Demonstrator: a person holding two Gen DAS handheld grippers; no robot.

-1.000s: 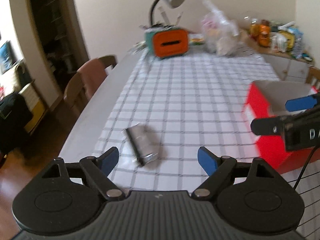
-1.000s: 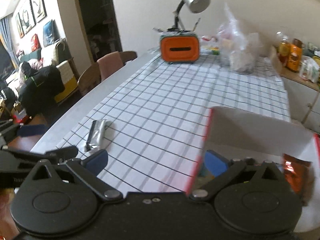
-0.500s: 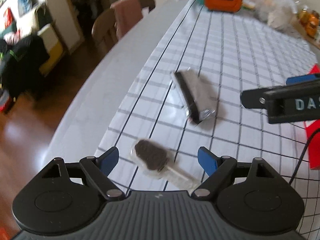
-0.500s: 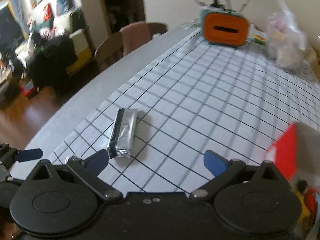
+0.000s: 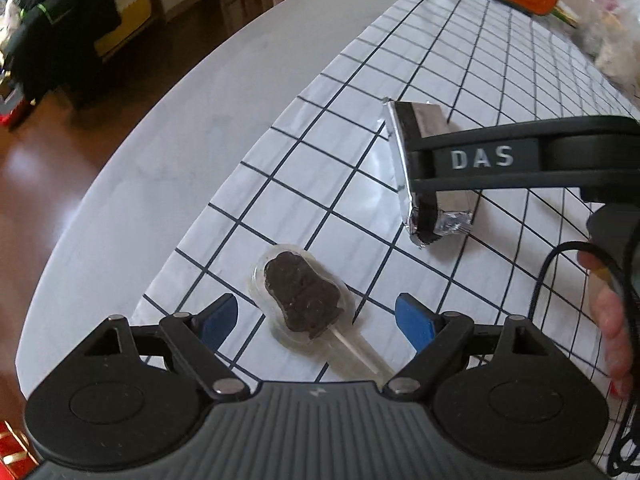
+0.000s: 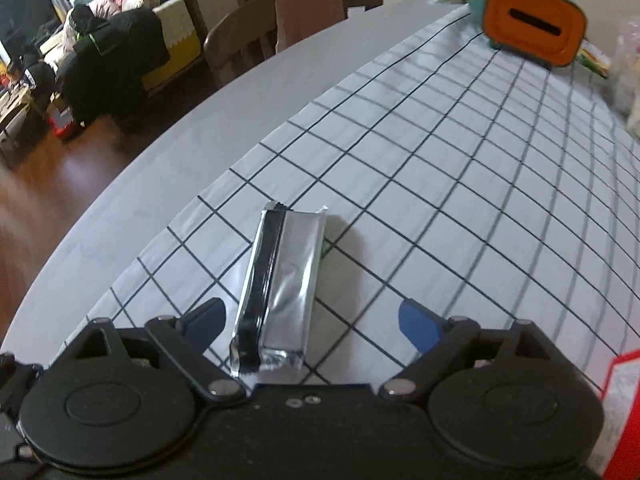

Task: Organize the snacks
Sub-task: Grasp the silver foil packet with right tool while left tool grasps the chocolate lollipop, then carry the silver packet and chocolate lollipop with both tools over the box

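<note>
the left tool (image 5: 316, 318) stands wide and holds nothing; a chocolate pop in a clear wrapper (image 5: 302, 294) lies on the checked worktop (image 5: 352, 80) between its blue pads, touching neither. the right tool (image 6: 310, 322) is wide too but its jaws are closing, with the near end of a silver foil snack pack (image 6: 280, 280) between the pads, closer to its left pad, not yet pressed. a red box (image 6: 624, 412) edges in at its right.

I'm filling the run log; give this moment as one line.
phase: reach | left gripper: open over chocolate pop | right gripper: closing around foil pack, pads not touching | nothing held
</note>
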